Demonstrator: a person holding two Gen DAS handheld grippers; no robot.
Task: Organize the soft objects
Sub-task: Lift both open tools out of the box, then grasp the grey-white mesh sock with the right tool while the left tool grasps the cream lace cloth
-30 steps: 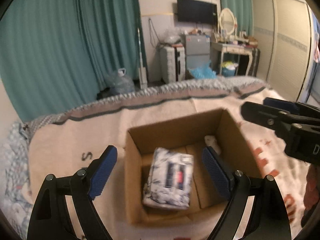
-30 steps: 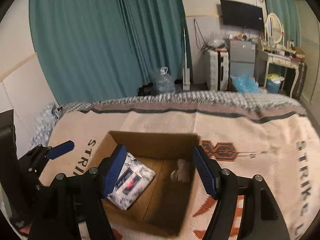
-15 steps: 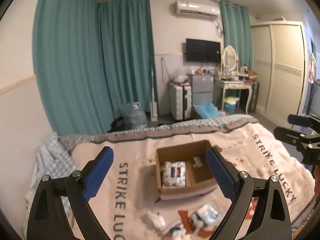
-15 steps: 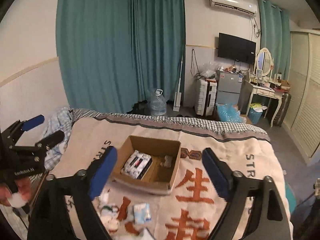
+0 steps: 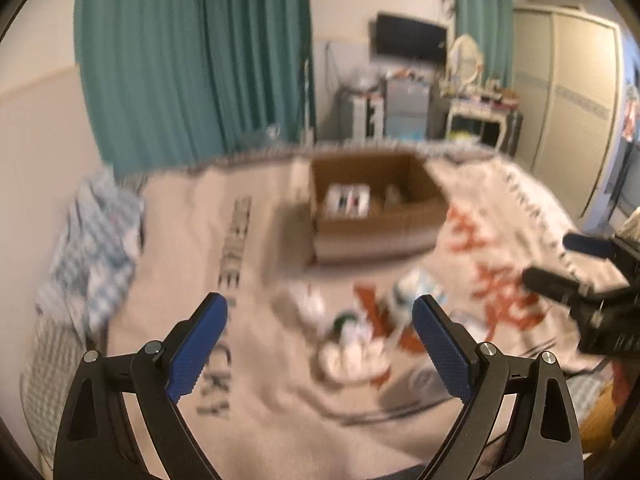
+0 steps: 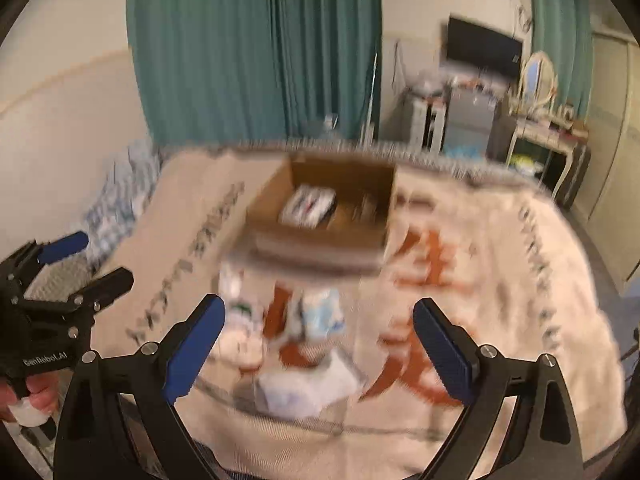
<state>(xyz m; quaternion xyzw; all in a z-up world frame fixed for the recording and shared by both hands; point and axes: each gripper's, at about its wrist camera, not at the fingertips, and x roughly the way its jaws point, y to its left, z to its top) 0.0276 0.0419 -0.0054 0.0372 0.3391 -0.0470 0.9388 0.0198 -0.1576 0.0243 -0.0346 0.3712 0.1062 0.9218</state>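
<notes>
Both views are motion-blurred. A brown cardboard box (image 5: 416,220) (image 6: 280,232) sits on the bed and holds a patterned soft pack (image 5: 347,200) (image 6: 307,204) and a small pale item. Several loose soft packs and white bundles (image 5: 352,344) (image 6: 316,316) lie on the blanket in front of the box. My left gripper (image 5: 320,312) is open and empty above them. My right gripper (image 6: 319,312) is open and empty over a pale pack (image 6: 308,390). Each gripper shows at the edge of the other's view.
A beige blanket (image 5: 248,360) with orange and dark lettering covers the bed. A blue checked cloth (image 5: 96,240) lies at its left edge. Teal curtains, a TV, a small fridge and a dresser stand beyond the bed.
Both grippers pulled back from over the box, rose high, and have now come down toward the loose soft items in front of it. Both stayed open and empty.
</notes>
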